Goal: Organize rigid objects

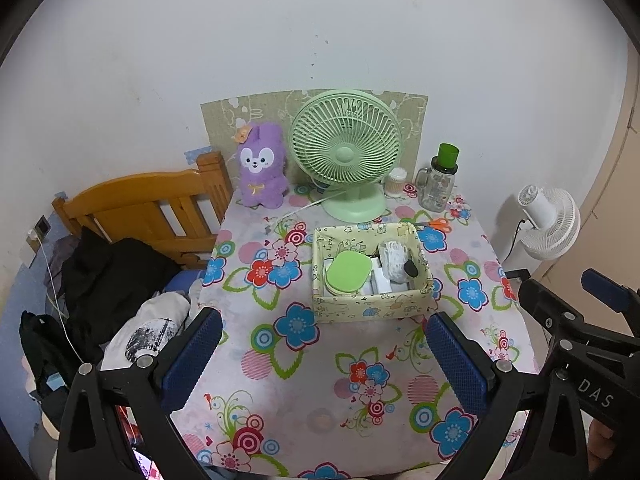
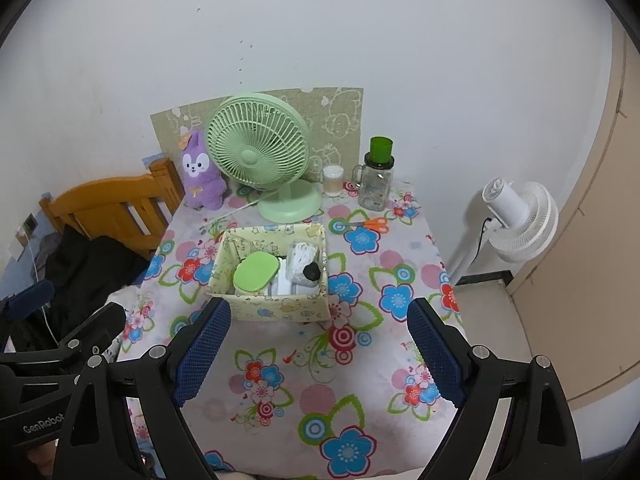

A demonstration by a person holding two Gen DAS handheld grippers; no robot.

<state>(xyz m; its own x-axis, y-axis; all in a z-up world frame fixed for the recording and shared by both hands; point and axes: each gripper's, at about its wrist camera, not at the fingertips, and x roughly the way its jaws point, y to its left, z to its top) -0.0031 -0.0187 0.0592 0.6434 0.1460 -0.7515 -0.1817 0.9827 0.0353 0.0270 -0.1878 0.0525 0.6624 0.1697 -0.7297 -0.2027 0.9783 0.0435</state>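
The left gripper point(image 1: 324, 356) and the right gripper point(image 2: 318, 352) both hover over the near part of the table point(image 2: 360, 412), blue pads spread wide with nothing between them. Just beyond them sits a pale yellow storage box point(image 1: 372, 308) with cartoon print, open-topped, in the middle of the floral tablecloth. Inside lie a rounded green-lidded case point(image 1: 347, 272), a white bundle of cord point(image 1: 394, 258) with a small black piece on it, and white items beneath. Behind it stands a green fan point(image 1: 346, 156).
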